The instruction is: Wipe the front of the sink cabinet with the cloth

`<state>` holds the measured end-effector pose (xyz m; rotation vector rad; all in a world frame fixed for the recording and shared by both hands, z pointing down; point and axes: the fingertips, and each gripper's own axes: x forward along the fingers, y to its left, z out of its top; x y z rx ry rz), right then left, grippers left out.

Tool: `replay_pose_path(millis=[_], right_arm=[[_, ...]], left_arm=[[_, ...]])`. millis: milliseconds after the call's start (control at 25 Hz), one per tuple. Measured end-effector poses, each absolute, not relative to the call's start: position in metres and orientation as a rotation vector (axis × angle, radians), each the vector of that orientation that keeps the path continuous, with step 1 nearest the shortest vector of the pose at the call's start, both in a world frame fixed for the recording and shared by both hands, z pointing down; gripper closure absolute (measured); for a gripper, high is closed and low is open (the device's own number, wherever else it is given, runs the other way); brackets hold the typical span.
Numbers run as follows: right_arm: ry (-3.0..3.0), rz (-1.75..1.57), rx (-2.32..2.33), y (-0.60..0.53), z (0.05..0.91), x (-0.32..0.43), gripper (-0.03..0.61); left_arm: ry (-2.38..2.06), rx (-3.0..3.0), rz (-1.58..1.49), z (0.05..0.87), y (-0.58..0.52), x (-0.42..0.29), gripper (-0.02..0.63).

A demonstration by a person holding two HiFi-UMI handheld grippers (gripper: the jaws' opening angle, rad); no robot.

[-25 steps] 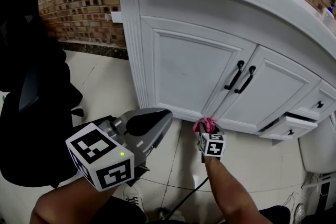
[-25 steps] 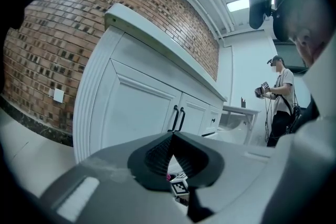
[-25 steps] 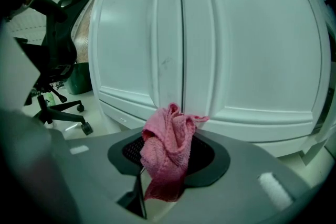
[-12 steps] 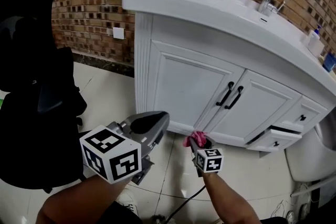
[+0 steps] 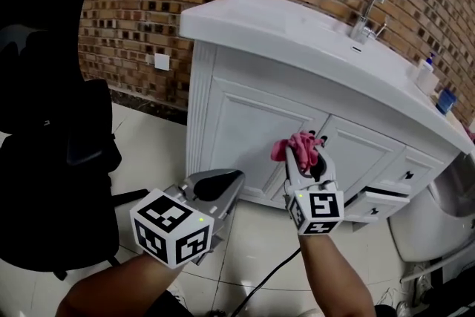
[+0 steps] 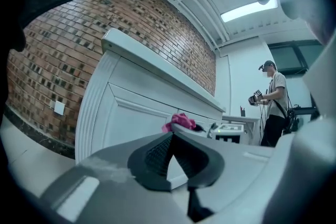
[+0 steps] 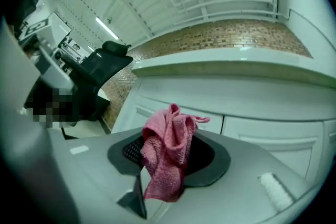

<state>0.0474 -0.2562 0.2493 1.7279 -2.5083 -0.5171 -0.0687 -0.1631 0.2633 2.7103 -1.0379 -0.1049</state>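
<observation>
The right gripper (image 5: 305, 159) had its two jaws squeezed shut on a small, crumpled pink cloth (image 5: 295, 147), and a bunch of the cloth poked out past the tips. It held the cloth up in front of the white wooden sink cabinet (image 5: 245, 122), near the top of the two doors, where they meet in the middle. The cloth was very near the door, but I could not tell if it touched the paint. The left gripper (image 5: 221, 188) hung lower down and well away from the cabinet, over the pale tiled floor (image 5: 148, 152). Its jaws were pressed together with nothing between them. The cabinet front looked clean and dry all over, with no wet marks or streaks to show which parts had been wiped. So I think the wiping was only just starting. The doors, the ribbed left corner post and the small drawers (image 5: 386, 197) on the right all looked left to do. One of those drawers stuck out a little bit, so the cloth could catch on its edge.
</observation>
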Motion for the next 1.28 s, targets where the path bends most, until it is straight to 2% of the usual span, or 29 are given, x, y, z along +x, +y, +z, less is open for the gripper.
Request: replay_pose_path(millis=[240, 600, 1280], right_arm=[[-2.432, -0.635, 1.818, -0.288, 0.192, 0.051, 0.403], [-2.407, -0.659, 1.883, -0.312, 0.205, 0.05, 0.402], [-2.335, -0.432, 1.864, -0.323, 0.357, 0.041, 0.4]], left_arm=[[-1.111, 2.756, 0.001, 0.272, -0.165, -0.064, 0.607], [-1.167, 2.717, 0.034, 0.278, -0.182, -0.082, 0.607], [-1.187, 2.67, 0.131, 0.307, -0.187, -0.102, 0.607]])
